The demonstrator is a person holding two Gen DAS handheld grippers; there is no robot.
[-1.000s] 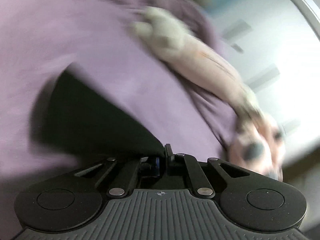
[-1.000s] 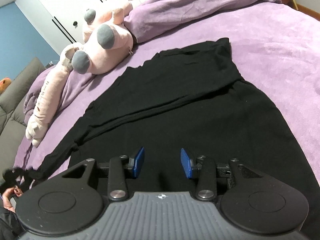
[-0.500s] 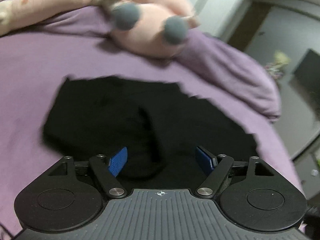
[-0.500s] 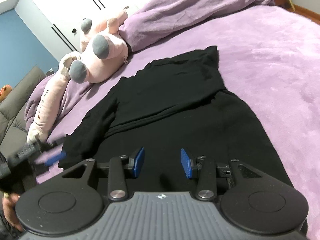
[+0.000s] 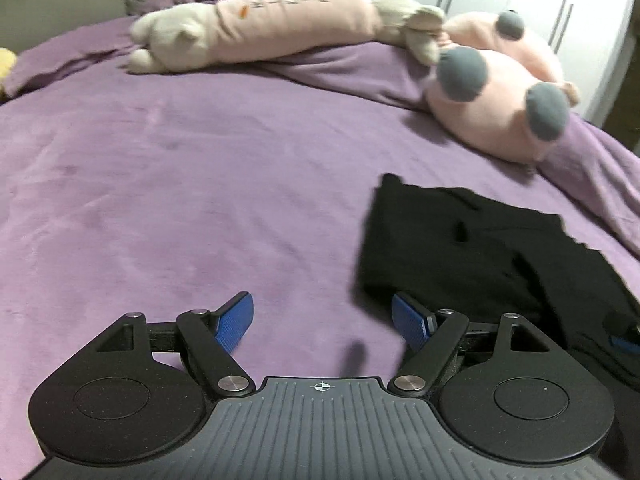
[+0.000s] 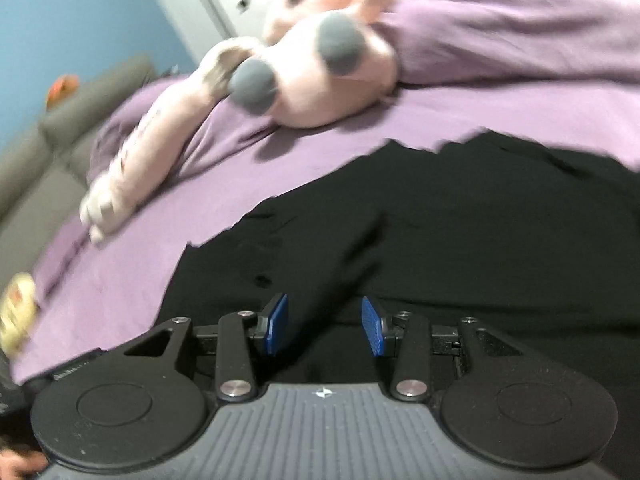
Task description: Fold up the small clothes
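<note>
Left wrist view: the left gripper [image 5: 323, 322] hangs over bare purple bedspread [image 5: 168, 200], blue pads spread wide, nothing between them. The black garment [image 5: 472, 256] lies just to its right, its near-left corner beside the right-hand pad. Far off, a long pink plush [image 5: 280, 28] and a round pink plush [image 5: 492, 108] rest on the bed.

Right wrist view, blurred: the right gripper [image 6: 323, 324] sits low over the black garment [image 6: 460, 232], pads partly apart, a raised fold of cloth running up between them; whether they touch it, can't tell.
</note>
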